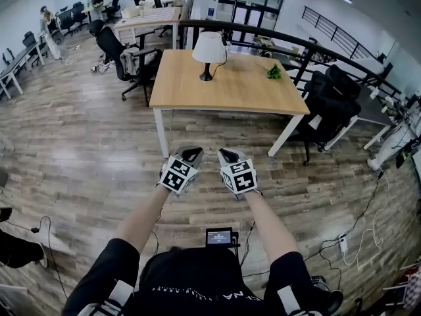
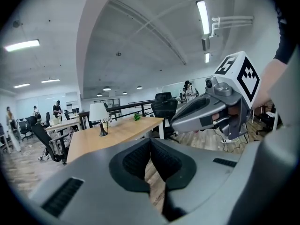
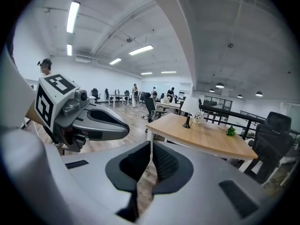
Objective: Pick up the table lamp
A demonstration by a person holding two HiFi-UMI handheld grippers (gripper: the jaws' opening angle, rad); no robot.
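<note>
A table lamp (image 1: pixel 208 52) with a white shade and a dark base stands at the far side of a wooden table (image 1: pixel 230 94), well ahead of me. It also shows small in the left gripper view as the lamp (image 2: pixel 99 117) and in the right gripper view as the lamp (image 3: pixel 190 110). My left gripper (image 1: pixel 192 154) and right gripper (image 1: pixel 228 155) hang side by side over the wooden floor, short of the table's near edge. Both are shut with nothing between their jaws. Left gripper (image 2: pixel 150 150) and right gripper (image 3: pixel 151 154) point toward the table.
A small green plant (image 1: pixel 274 72) sits on the table's right part. Black office chairs (image 1: pixel 329 104) stand at the table's right, another chair (image 1: pixel 118 54) at its left. A dark railing (image 1: pixel 316 45) runs behind. Cables and a power strip (image 1: pixel 343 243) lie on the floor at right. People stand far off.
</note>
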